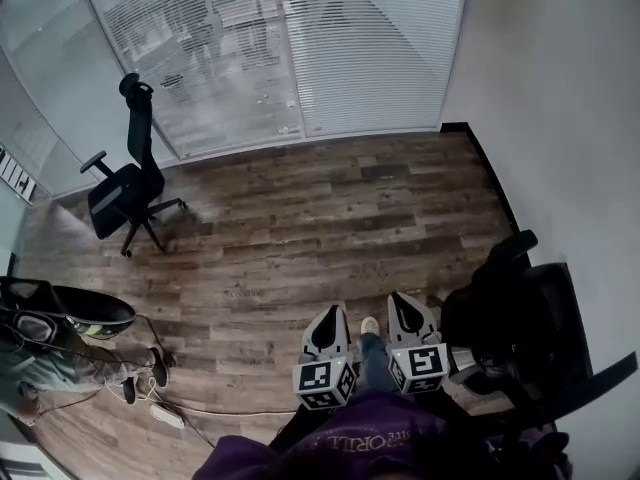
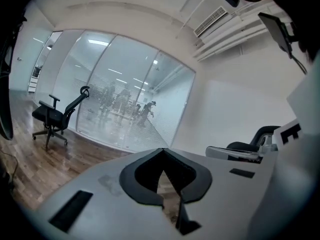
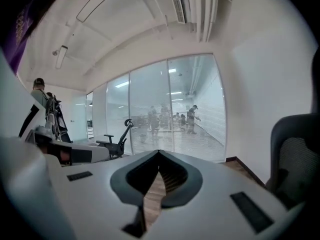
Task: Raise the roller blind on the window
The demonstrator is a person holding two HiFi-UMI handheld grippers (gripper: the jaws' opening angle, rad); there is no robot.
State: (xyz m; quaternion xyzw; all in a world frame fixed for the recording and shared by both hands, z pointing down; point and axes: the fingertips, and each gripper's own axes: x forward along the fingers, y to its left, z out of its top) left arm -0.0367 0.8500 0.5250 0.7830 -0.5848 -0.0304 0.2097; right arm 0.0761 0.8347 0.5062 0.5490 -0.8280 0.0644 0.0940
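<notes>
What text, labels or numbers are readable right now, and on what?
"ORLL", part of a longer print whose rest is unreadable: purple top, head view.
Print on that top in the right gripper view: blurred.
Black marks on the left-edge panel: too small to read.

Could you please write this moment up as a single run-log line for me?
phase: approach not begun | left claw: shut, empty | right claw: shut, empty | blind: lowered, far ahead, untouched
</notes>
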